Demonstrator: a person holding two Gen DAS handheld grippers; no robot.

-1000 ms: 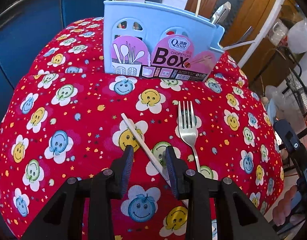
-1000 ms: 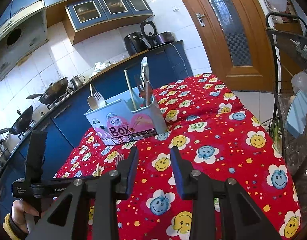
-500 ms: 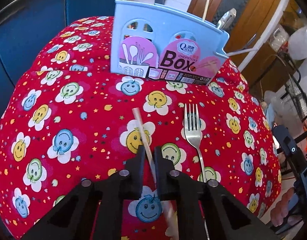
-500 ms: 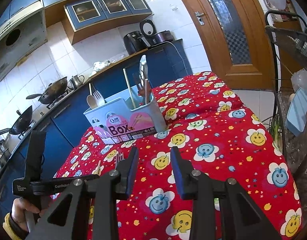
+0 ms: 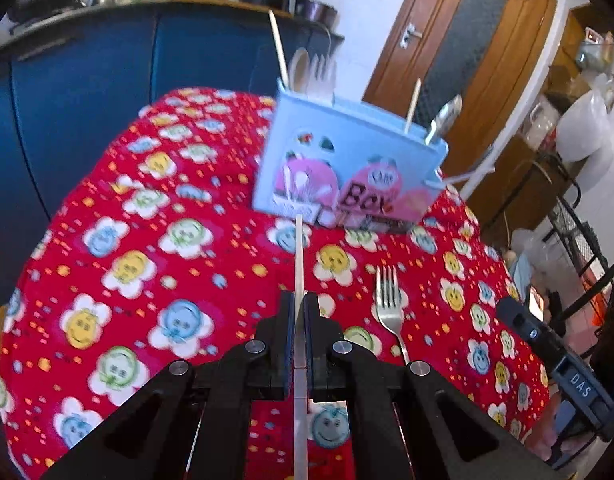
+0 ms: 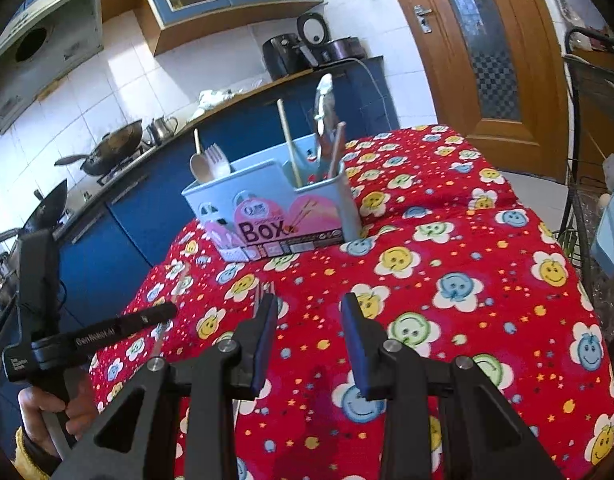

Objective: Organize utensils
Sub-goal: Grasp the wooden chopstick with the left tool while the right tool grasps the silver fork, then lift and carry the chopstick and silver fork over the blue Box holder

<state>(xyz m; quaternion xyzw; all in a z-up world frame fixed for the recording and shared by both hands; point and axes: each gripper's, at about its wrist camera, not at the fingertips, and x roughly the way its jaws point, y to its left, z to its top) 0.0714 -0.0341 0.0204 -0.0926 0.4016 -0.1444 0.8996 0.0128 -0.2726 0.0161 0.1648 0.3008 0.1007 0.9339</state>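
In the left wrist view my left gripper [image 5: 300,300] is shut on a pale wooden chopstick [image 5: 299,256], held off the cloth with its tip aimed at the light blue utensil box [image 5: 347,176]. The box holds a spoon, forks and chopsticks. A metal fork [image 5: 389,308] lies on the red flowered tablecloth [image 5: 147,264], right of the held chopstick. In the right wrist view my right gripper [image 6: 309,308] stands open above the cloth with nothing between its fingers, facing the box [image 6: 275,208]. The fork [image 6: 263,290] peeks out behind its left finger. The left gripper [image 6: 167,314] shows at the left.
Blue kitchen cabinets [image 6: 107,264] with woks on the counter run behind and left of the table. A wooden door [image 6: 487,60] and a black wire rack [image 6: 587,160] stand to the right. A hand [image 6: 47,404] grips the left tool's handle.
My left gripper closed on the chopstick that lay on the cloth and lifted it, swinging it to point at the box. The right gripper stayed open and drifted slightly.
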